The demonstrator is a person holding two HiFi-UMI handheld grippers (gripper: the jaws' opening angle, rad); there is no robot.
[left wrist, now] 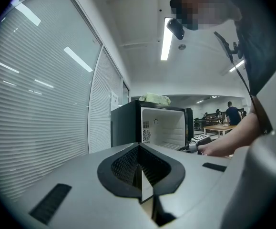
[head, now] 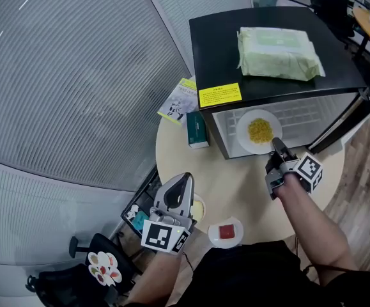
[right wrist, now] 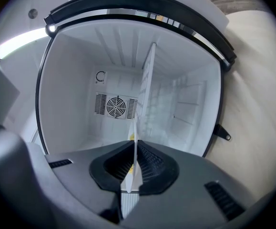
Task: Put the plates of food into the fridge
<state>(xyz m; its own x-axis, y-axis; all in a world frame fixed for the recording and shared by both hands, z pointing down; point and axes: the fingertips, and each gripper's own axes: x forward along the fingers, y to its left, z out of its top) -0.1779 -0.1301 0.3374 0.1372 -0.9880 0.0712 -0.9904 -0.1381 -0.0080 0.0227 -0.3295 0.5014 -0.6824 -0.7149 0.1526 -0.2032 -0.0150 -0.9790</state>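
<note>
Left gripper (left wrist: 140, 173) clamps a half-hidden plate (left wrist: 146, 193), right gripper (head: 278, 147) clamps yellow-food plate (head: 258, 131) in fridge (head: 216, 47).

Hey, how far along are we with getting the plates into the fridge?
Done: the fridge is open, but nothing sits inside yet. In hand: the right gripper pinches the plate of yellow food at the fridge mouth. Left: the plate of red food on the table and another plate beside the left gripper.
</note>
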